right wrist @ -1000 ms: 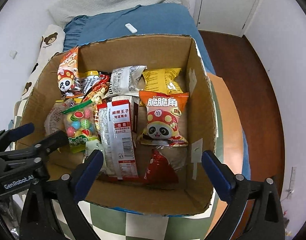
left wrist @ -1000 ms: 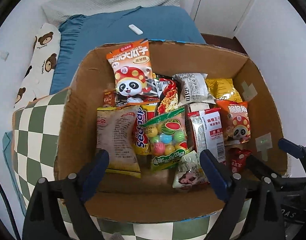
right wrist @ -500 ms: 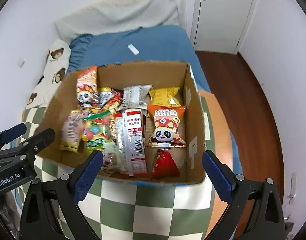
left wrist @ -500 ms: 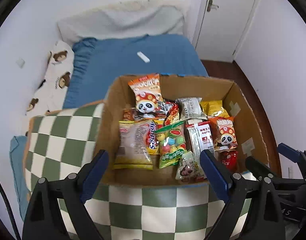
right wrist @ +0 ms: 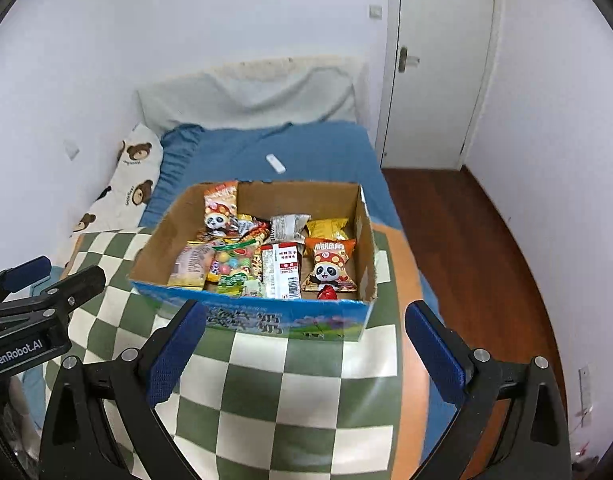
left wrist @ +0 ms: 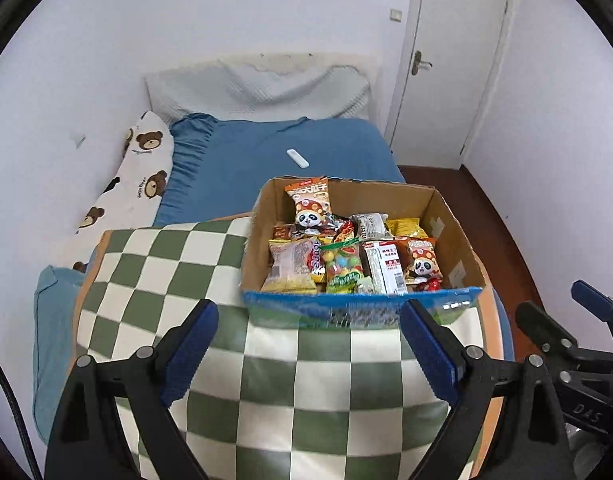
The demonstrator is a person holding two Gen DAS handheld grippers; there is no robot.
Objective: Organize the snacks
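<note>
Brown corrugated cardboard box with a blue printed front (left wrist: 358,308) sits on the green-and-cream checked cushion (left wrist: 178,280), and it holds every snack in view. A tall orange panda-printed bag (left wrist: 309,204) stands against the far wall. In front of it lie a pale tan crinkled packet (left wrist: 290,266), a clear bag of coloured round candies with a green label (left wrist: 341,268), a white-and-red packet with a barcode (right wrist: 281,270), a smaller orange panda pouch (right wrist: 328,264), a yellow foil bag (right wrist: 331,229), a grey-white wrapper (right wrist: 288,224) and a small red foil sweet (right wrist: 327,293) at the near wall. The packets lie roughly side by side, faces up, overlapping a little.

No packet shows on the cushion or on the blue bedsheet (left wrist: 266,152) beyond the box; only a small white oblong object (left wrist: 297,157) lies there, and what it is cannot be made out. Judging by that, the gathering looks finished, or very nearly so; at most some straightening inside the box may be left.

The left gripper (left wrist: 310,344) hovers short of the box, jaws spread wide with nothing between them. The right gripper (right wrist: 306,344) hangs just beside it, likewise spread and empty. Neither touches the box.
</note>
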